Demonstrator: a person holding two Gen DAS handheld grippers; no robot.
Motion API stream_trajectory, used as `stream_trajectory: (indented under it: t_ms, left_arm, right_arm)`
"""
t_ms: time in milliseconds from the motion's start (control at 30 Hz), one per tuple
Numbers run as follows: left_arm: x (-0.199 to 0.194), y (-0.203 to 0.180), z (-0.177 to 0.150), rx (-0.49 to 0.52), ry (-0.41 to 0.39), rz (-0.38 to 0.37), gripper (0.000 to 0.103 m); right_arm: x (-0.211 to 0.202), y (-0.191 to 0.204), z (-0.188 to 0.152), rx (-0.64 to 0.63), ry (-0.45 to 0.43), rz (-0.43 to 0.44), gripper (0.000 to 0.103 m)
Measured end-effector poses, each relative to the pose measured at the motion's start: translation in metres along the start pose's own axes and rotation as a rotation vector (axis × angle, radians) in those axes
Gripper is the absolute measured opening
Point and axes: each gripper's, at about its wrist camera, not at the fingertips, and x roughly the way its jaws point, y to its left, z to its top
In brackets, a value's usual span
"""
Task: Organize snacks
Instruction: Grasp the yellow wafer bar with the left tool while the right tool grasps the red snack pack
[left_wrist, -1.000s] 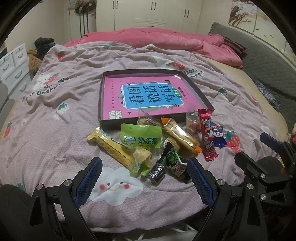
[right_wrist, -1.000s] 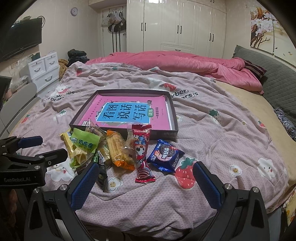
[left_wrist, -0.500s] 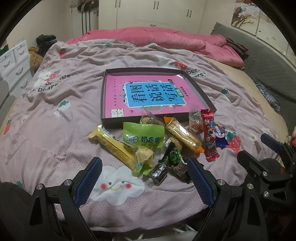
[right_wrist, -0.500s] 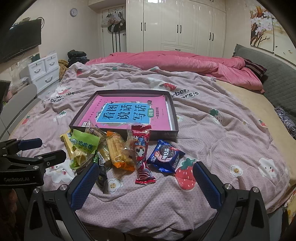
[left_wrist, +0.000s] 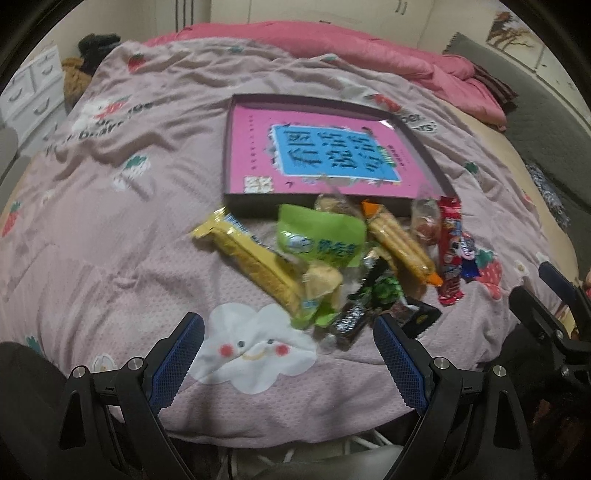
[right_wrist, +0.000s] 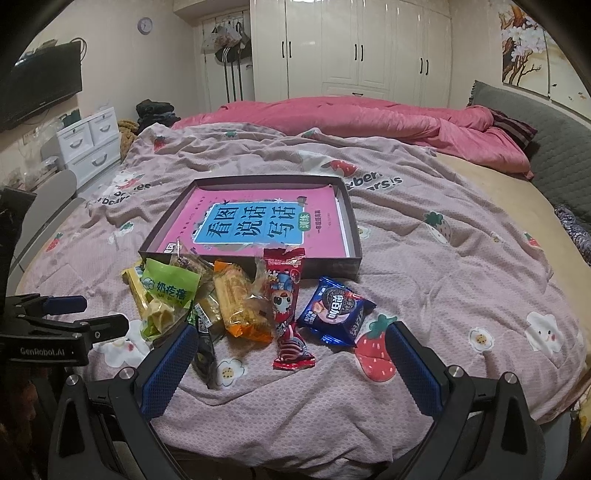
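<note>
A pile of snacks lies on the bed in front of a shallow dark box (right_wrist: 352, 218) lined with a pink and blue book. In the pile are a yellow wafer bar (left_wrist: 251, 264), a green pouch (left_wrist: 319, 240), an orange cracker pack (left_wrist: 400, 245), a red wrapper (right_wrist: 286, 299), a blue cookie pack (right_wrist: 336, 310) and small dark candies (left_wrist: 349, 321). My left gripper (left_wrist: 288, 363) is open and empty, just short of the dark candies. My right gripper (right_wrist: 290, 369) is open and empty, near the red wrapper's lower end.
The bed carries a mauve strawberry-print cover (right_wrist: 461, 266) and a pink duvet (right_wrist: 369, 118) at the back. White drawers (right_wrist: 92, 144) stand at the left, wardrobes (right_wrist: 354, 48) behind, a grey headboard (right_wrist: 554, 125) at the right. The other gripper shows at each view's edge.
My left gripper has moved forward and tilted down toward the snack pile, which now looks closer and blurred. My right gripper has barely moved. Both stay open.
</note>
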Motion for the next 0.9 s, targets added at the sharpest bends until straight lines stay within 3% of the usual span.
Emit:
stream_trajectory:
  t_ms: [200,433,600,900]
  left_arm:
    - [0.009,0.009,0.002,-0.034,0.035,-0.021,0.093]
    - [0.011,0.007,0.009,-0.011,0.014,-0.057,0.093]
    - [0.026,0.026,0.014,-0.076,0.064,-0.072,0.093]
    - [0.044,0.056,0.022,-0.188,0.081,-0.084,0.09]
  right_arm:
    - [0.006,-0.001,0.001,0.0,0.013,0.007,0.102]
    - [0.014,-0.002,0.003,0.0,0.022,0.006,0.102]
    - [0.022,-0.004,0.005,-0.001,0.03,0.01,0.102]
    - [0.034,-0.005,0.006,-0.001,0.046,0.01,0.102]
